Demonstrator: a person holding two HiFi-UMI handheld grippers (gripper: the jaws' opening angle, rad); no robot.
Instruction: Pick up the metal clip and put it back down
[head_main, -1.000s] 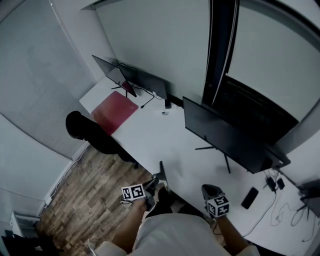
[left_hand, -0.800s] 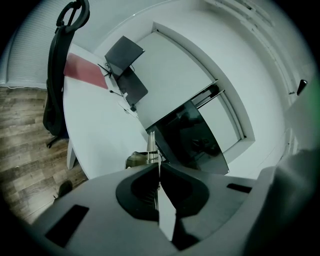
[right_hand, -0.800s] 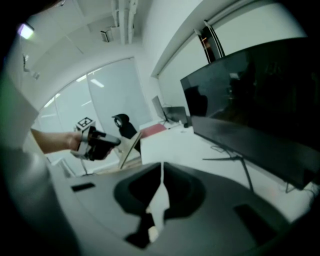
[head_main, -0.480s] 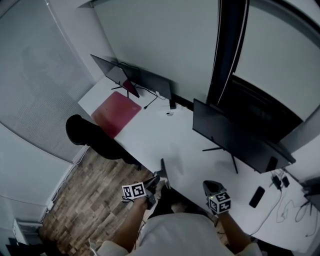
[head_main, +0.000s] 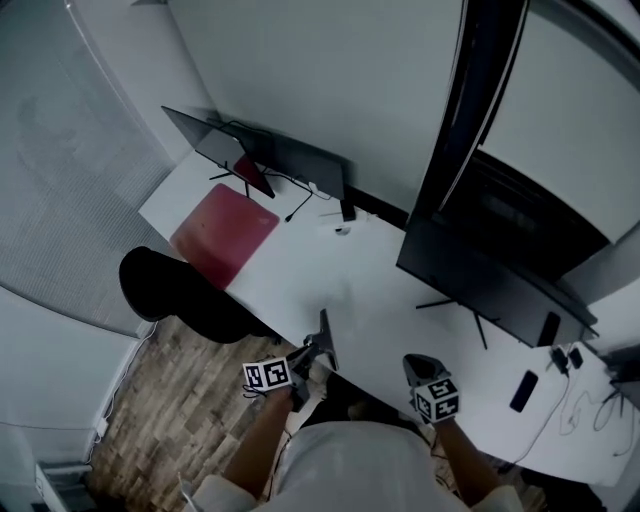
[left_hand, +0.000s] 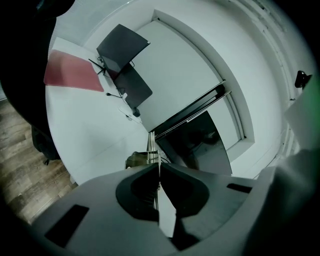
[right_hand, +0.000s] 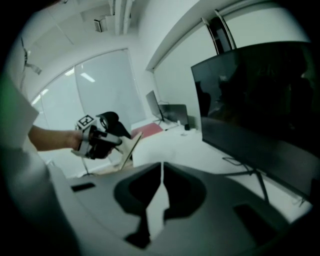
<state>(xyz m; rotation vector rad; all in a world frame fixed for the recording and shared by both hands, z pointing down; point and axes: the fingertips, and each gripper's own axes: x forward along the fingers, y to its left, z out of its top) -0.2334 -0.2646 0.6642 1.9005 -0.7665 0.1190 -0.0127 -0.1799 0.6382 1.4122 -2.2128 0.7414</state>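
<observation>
**At the desk (head_main: 330, 270) edge: metal clip (head_main: 325, 340) gripped**

The left gripper (head_main: 312, 356) has its jaws clamped nearly together on the metal clip, which juts out past them above the desk's near edge. The right gripper (head_main: 416, 364), also by that edge, is closed on nothing.

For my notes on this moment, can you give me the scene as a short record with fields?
left gripper: shut on a thin metal piece
right gripper: shut, empty
desk: white; bears a monitor and a red mat
chair: black, beside the desk
</observation>
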